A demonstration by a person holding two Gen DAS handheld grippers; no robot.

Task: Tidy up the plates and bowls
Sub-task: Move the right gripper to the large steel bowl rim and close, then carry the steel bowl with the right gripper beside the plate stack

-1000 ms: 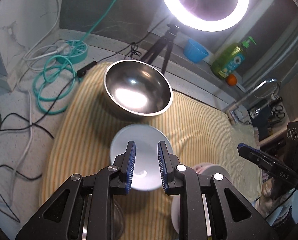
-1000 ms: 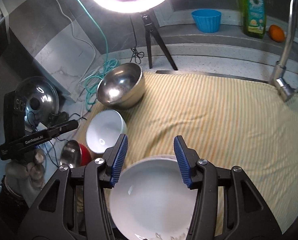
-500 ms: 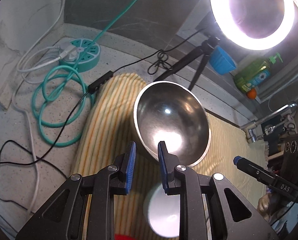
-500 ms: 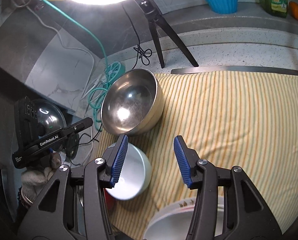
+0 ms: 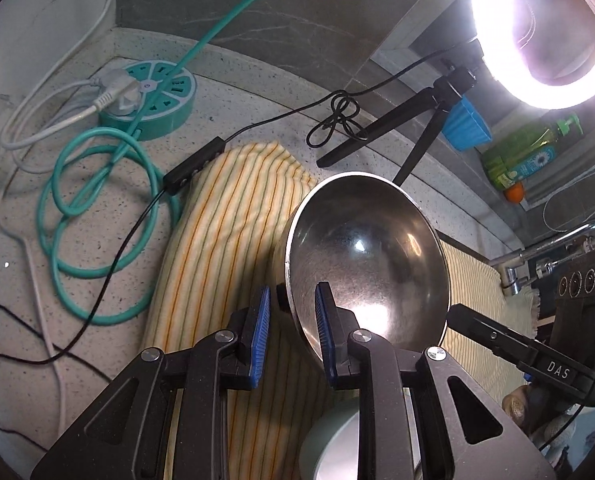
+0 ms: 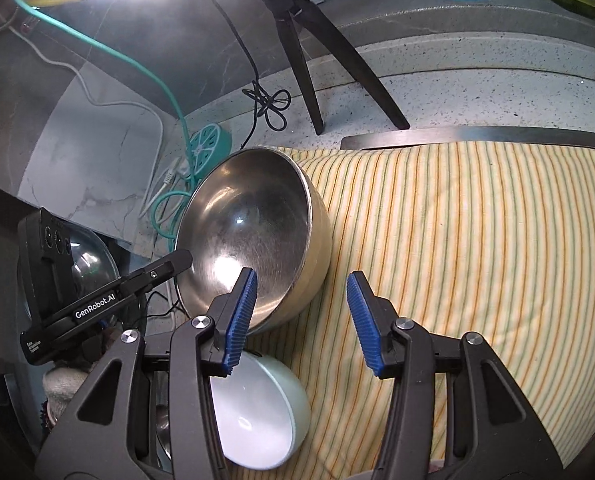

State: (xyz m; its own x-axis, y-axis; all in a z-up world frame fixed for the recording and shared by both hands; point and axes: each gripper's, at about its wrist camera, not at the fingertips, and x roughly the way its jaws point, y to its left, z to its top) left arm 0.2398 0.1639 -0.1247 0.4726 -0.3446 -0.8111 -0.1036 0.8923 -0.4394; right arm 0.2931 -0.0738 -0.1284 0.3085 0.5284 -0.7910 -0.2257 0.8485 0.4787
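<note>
A large steel bowl sits on the yellow striped cloth; it also shows in the right wrist view. My left gripper is open, its two blue pads straddling the bowl's near rim, one inside and one outside. My right gripper is open and empty, just right of the bowl's near side. A pale green bowl with a white inside lies below the steel bowl, partly hidden by my right gripper; its edge shows in the left wrist view.
A ring light on a black tripod stands behind the cloth. A teal power strip with coiled teal and black cables lies to the left. A blue cup, a green soap bottle and a faucet are at the back right.
Both grippers moved forward toward the steel bowl. My left gripper's pads now straddle its near rim. The green bowl and the white plate slid down the views.
</note>
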